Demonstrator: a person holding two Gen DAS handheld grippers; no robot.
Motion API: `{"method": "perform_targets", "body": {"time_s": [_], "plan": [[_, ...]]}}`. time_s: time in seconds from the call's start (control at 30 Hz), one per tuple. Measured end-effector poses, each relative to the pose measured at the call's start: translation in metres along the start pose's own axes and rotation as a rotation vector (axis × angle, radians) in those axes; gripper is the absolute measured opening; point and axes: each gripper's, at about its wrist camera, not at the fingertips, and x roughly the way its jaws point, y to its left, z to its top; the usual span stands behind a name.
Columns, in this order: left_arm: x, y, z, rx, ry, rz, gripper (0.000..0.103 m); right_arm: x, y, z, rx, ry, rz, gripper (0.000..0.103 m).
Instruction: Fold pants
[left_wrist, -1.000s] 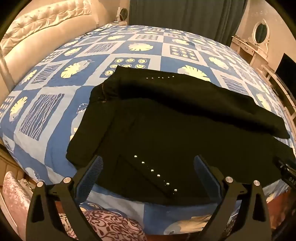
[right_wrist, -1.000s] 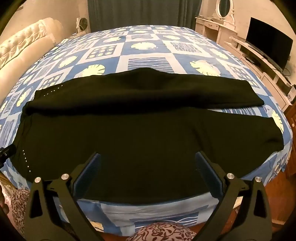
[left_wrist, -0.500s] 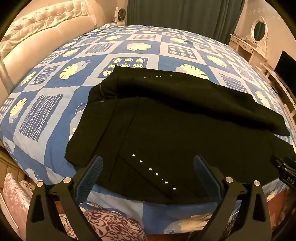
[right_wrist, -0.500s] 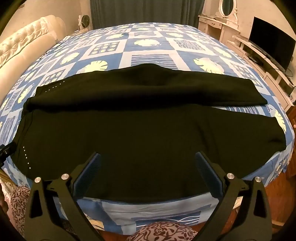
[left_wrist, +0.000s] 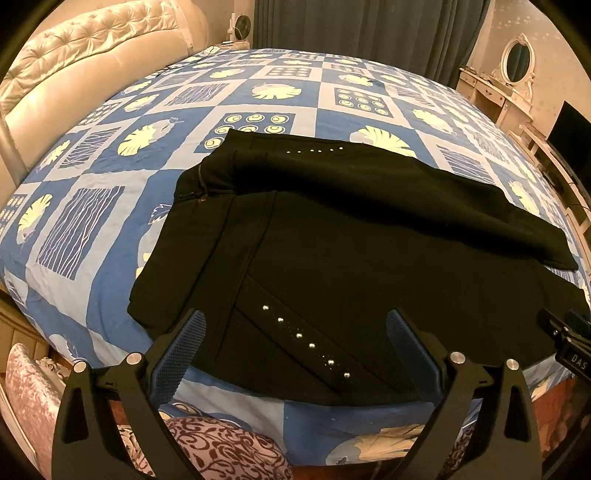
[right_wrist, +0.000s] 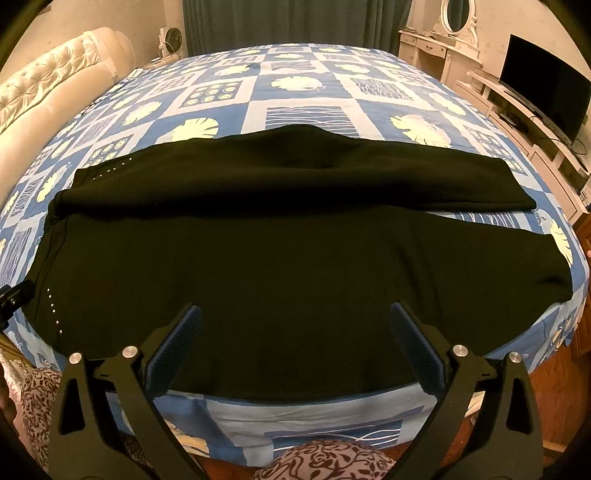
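Note:
Black pants (left_wrist: 351, 258) lie spread flat across the near part of the bed, waistband to the left, both legs running right, side by side. Rows of small silver studs (left_wrist: 306, 341) mark the hip areas. In the right wrist view the pants (right_wrist: 295, 266) fill the middle, leg ends at the right. My left gripper (left_wrist: 295, 332) is open and empty, hovering above the near edge by the waist. My right gripper (right_wrist: 295, 328) is open and empty, above the near leg's edge. The right gripper's tip (left_wrist: 569, 336) shows at the left view's right edge.
The bed (left_wrist: 85, 221) has a blue patchwork cover with leaf prints. A tufted cream headboard (left_wrist: 74, 55) stands at the left. A dresser with mirror (right_wrist: 436, 48) and a TV (right_wrist: 543, 92) stand at the right. Patterned fabric (left_wrist: 221, 454) lies below the bed's near edge.
Both grippers have crept slightly nearer and higher over the pants; the pants lie unmoved. Both stay open.

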Motion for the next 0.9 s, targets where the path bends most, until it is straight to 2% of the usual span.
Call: {"method": "perform_targets", "body": {"time_s": [0.9], "plan": [[0.0039, -0.0009, -0.0037, -0.004, 0.021, -0.002, 0.098, 0.0018, 0.0057, -0.0033, -0.014, 0.023, 0.014, 0.101]]}}
